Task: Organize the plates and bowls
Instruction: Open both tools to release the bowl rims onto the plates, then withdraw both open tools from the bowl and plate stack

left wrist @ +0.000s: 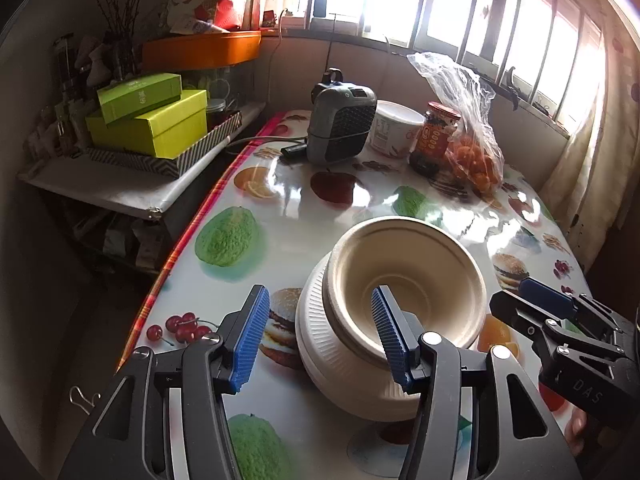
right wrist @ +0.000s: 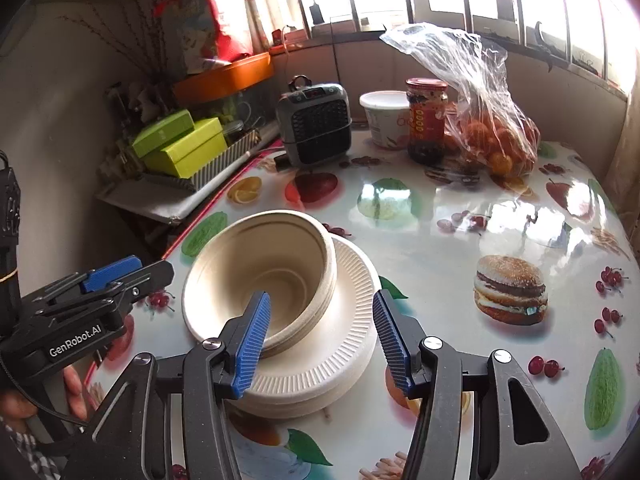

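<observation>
A nest of beige paper bowls (left wrist: 404, 272) sits tilted on a stack of white ribbed plates (left wrist: 320, 364) on the fruit-print table. My left gripper (left wrist: 322, 334) is open. Its right pad (left wrist: 386, 332) hangs over the bowl's inside and its left pad (left wrist: 254, 334) stands clear of the plates. In the right wrist view the bowls (right wrist: 272, 264) lean left on the plates (right wrist: 352, 320). My right gripper (right wrist: 322, 338) is open astride them, with no pad pressing. Each gripper shows in the other's view, the right (left wrist: 520, 300) and the left (right wrist: 132, 276).
At the back of the table stand a grey heater (left wrist: 340, 120), a white tub (left wrist: 394, 128), a red-labelled jar (left wrist: 434, 136) and a plastic bag of oranges (left wrist: 472, 160). Green boxes (left wrist: 148, 120) sit on a side shelf beyond the table's left edge (left wrist: 180, 248).
</observation>
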`<control>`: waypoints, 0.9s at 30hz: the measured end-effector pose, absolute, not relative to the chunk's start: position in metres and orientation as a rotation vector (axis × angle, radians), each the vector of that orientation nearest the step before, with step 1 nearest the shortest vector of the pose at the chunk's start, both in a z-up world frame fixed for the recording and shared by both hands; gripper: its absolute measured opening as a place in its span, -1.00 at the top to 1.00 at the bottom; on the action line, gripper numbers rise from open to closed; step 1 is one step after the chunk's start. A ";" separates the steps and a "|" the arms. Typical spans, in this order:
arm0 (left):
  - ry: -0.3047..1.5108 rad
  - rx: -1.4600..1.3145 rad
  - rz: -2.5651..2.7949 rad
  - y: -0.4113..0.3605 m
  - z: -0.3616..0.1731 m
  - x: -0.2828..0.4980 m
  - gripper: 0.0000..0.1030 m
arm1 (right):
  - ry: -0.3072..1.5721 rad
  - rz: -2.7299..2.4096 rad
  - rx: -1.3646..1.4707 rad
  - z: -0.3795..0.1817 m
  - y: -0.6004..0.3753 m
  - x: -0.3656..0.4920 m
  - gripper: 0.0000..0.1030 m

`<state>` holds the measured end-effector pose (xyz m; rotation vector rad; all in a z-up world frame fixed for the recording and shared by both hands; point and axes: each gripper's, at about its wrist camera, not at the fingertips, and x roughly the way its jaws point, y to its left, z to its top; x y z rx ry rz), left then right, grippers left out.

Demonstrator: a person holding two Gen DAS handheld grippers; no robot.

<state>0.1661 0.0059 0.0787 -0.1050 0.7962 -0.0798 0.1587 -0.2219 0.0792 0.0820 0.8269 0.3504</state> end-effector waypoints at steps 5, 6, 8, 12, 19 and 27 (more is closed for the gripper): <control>0.789 -0.099 -0.084 0.007 0.080 0.148 -0.06 | 0.796 0.341 0.080 0.083 -0.224 0.139 -0.05; 0.786 -0.101 -0.085 0.006 0.080 0.144 -0.06 | 0.789 0.335 0.074 0.083 -0.224 0.135 -0.05; 0.779 -0.098 -0.076 0.007 0.078 0.136 -0.06 | 0.777 0.319 0.053 0.084 -0.223 0.126 -0.08; 0.779 -0.093 -0.072 0.008 0.071 0.122 -0.06 | 0.767 0.303 0.033 0.081 -0.225 0.111 -0.11; 0.761 -0.052 -0.061 0.008 0.056 0.099 -0.06 | 0.755 0.278 -0.003 0.070 -0.224 0.087 -0.13; 0.811 -0.046 -0.048 0.011 0.026 0.085 -0.06 | 0.818 0.256 -0.012 0.037 -0.223 0.071 -0.17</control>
